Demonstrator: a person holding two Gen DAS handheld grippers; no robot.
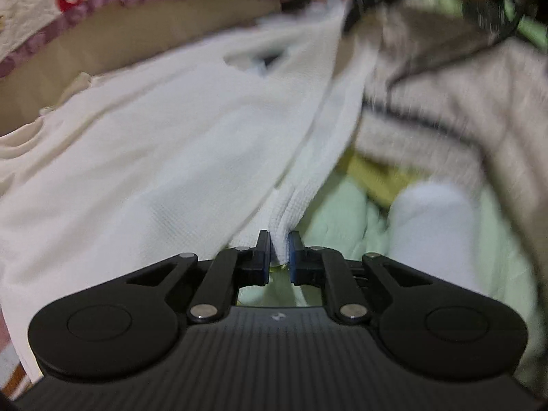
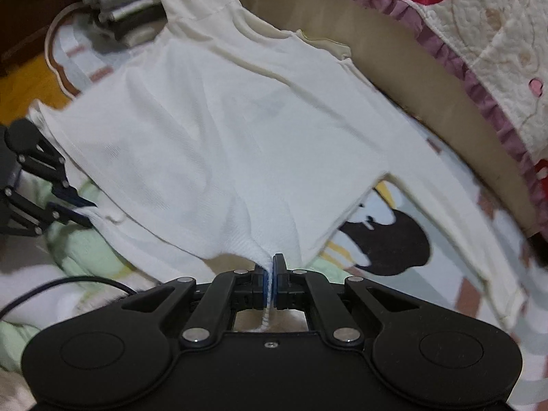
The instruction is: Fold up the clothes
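holding the white shirt [image 2: 219,144] by its near hem, both grippers pinch the cloth between their blue pads. the right gripper [image 2: 272,274] has its jaws almost together, with a thin fold of the white knit pressed between them and a small strip of cloth coming out below the pads. the left gripper [image 1: 278,253] has its jaws narrow too, and a thicker bunch of the same hem sits between the pads and touches both of them.

in the right wrist view the shirt is spread out flat on a bed, over a sheet [image 2: 387,236] with a cartoon print of a dark penguin shape. one sleeve [image 2: 455,205] reaches to the right, along the beige edge [image 2: 394,68] of the bed. the other sleeve goes up toward the top of the picture, near a pile of folded grey clothes [image 2: 120,3]. the left gripper shows also at the left side of this view, gripping the corner of the hem there, well apart from the right gripper.

a cream quilt [image 2: 486,34] with red shapes and a purple frill lies beyond the beige edge. a pale green cloth [image 2: 85,246] lies under the near hem, and a black cable [image 2: 68,284] crosses it. in the left wrist view a grey striped garment [image 1: 445,102] lies just beside the shirt, blurred.
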